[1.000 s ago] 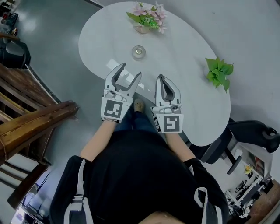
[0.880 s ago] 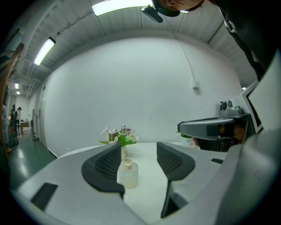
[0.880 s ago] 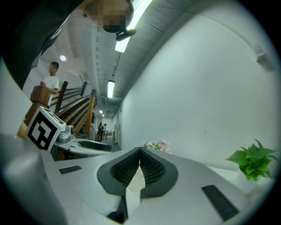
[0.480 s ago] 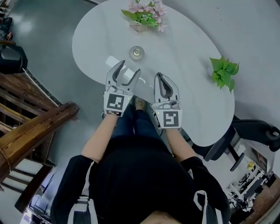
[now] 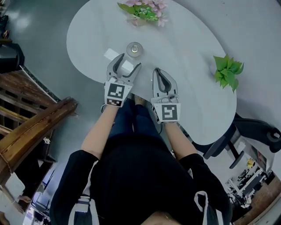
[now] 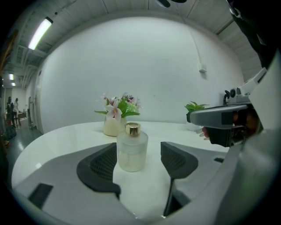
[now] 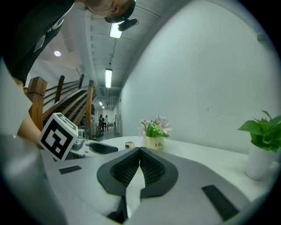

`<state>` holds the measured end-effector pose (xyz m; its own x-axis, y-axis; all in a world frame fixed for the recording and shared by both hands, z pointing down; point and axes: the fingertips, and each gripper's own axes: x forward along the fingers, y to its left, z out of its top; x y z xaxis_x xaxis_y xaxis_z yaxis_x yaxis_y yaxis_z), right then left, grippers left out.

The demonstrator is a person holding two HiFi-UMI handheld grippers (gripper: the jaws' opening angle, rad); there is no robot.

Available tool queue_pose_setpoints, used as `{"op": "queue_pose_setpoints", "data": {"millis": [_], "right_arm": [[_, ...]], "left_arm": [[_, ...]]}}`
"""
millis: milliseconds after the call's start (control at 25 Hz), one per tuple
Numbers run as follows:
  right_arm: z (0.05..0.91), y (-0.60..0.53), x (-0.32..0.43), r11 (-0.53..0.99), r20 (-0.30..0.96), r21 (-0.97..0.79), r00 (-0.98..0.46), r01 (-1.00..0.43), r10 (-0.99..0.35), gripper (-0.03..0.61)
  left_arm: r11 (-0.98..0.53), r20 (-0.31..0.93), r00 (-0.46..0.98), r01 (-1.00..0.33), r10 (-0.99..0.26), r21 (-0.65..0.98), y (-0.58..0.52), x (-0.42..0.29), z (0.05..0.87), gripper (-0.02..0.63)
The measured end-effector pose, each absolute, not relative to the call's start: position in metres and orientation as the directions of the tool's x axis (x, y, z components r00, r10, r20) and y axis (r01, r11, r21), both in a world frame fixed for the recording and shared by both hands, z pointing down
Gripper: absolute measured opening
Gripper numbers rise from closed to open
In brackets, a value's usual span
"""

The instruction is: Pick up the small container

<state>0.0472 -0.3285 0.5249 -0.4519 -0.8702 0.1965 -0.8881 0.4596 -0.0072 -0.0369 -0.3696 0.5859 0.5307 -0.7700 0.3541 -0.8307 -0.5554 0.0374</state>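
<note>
The small container (image 5: 134, 48) is a frosted glass bottle with a gold cap, standing on the white table (image 5: 189, 52). My left gripper (image 5: 128, 62) is open just short of it, at the table's near edge. In the left gripper view the bottle (image 6: 131, 153) lines up with the gap between the jaws (image 6: 138, 154), and neither pad touches it. These jaws have just been opening, with nothing gripped. My right gripper (image 5: 157, 71) is shut and empty beside the left one; its view shows the pads (image 7: 149, 167) pressed together and the bottle's cap (image 7: 129, 144) far off to the left.
A pot of pink flowers (image 5: 145, 11) stands behind the bottle at the table's far edge. A small green plant (image 5: 228, 72) is at the right. A wooden stair rail (image 5: 35, 127) runs along the left, and an office chair (image 5: 252, 136) stands at the right.
Both grippers have moved forward toward the bottle and over the table's near edge. The left jaws stand a little wider than before.
</note>
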Motion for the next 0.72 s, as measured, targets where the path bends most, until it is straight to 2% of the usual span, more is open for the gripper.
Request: {"op": "queue_pose_setpoints", "data": {"millis": [320, 720], "right_arm": [[0.539, -0.335, 0.048, 0.443, 0.222, -0.052, -0.443, -0.895, -0.869, 0.020], [0.547, -0.346, 0.050, 0.436, 0.239, -0.078, -0.442, -0.896, -0.865, 0.018]], "left_arm": [[-0.567, 0.383, 0.537, -0.823, -0.751, 0.042, -0.387, -0.031, 0.603, 0.345], [-0.580, 0.388, 0.543, -0.814, -0.745, 0.024, -0.411, -0.019, 0.607, 0.350]]}}
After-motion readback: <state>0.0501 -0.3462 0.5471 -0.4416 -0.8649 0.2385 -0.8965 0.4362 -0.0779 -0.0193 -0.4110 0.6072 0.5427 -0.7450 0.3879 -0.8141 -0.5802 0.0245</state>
